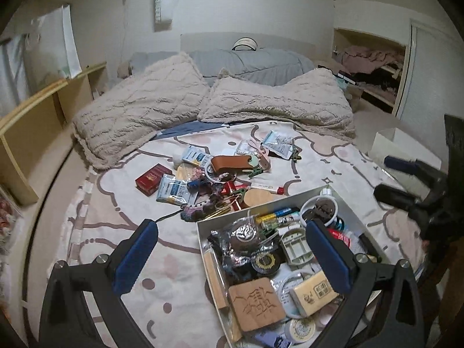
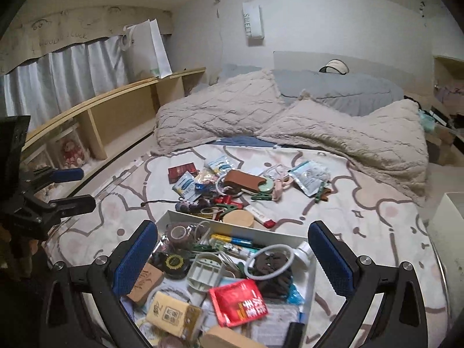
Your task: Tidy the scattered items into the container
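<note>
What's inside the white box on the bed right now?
The white box is piled with a red packet, a white ring, a black round tin, a carved wooden coaster and pens. Whatever lies beneath them, and the bottom, is covered.

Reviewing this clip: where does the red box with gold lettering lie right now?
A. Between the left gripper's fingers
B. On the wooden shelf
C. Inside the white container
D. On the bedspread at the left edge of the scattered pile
D: the red box lies on the bedspread left of the pile, outside the white container; both grippers are open and empty.
</note>
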Demonstrator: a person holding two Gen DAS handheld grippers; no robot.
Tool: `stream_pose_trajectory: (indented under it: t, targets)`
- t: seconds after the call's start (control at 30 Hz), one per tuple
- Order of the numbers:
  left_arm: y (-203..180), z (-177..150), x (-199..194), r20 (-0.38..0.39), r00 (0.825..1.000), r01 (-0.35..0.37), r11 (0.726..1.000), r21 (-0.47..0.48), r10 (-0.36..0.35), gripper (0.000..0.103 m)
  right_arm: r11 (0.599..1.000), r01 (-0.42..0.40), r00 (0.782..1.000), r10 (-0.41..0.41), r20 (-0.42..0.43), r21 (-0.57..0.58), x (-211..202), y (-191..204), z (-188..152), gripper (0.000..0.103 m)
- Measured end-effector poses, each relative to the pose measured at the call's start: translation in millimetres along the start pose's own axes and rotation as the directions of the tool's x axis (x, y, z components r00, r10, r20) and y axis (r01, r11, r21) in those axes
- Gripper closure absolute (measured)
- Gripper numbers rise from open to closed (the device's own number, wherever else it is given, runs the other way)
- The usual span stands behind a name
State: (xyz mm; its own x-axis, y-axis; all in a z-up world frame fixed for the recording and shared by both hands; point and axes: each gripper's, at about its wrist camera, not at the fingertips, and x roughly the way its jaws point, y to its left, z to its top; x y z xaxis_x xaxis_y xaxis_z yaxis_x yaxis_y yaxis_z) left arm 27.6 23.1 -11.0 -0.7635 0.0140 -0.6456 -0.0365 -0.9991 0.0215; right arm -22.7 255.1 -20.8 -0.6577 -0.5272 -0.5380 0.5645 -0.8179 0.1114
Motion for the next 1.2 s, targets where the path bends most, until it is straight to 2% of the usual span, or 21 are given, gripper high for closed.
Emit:
stream_pose_trajectory:
  t: [0.1,0.2,0.43,0.83,1.2]
  targets:
    - [-5.2,-8.7,-6.4,0.017,0.999,-0.046,0.999,0.000,0.046,0.001,1.000,0.014,1.000,-0.014,0.008,-0.003,-8.9,-0.9,-7.8,0.000]
    - [-11.9,-17.3,-13.0,0.042,0.998,-0.054,0.999,0.005,0.054,0.001,1.000,0.020,1.000,-0.020,0.017,0.004,-16.6,-1.5,-16.4,0.000]
    - [-32.1,-36.1,-15.9,0.057,0.998,-0.036,0.999,0.019,0.035,0.001,0.998,0.059,0.997,-0.059,0.041,-0.017,-25.6,4.2,-36.4,0.000]
    - [-47.3,-61.7,-17.3,0.069,0.998,-0.010,1.000,-0.019,0.011,0.001,0.994,0.106,0.993,-0.105,0.054,-0.015,-38.6,5.1,-55.0,0.000]
    - [-50.2,-66.9,-16.8,0.071,0.998,-0.002,1.000,-0.019,0.004,0.001,0.992,0.127,0.990,-0.127,0.053,0.005,-42.9,4.7,-63.4,0.000]
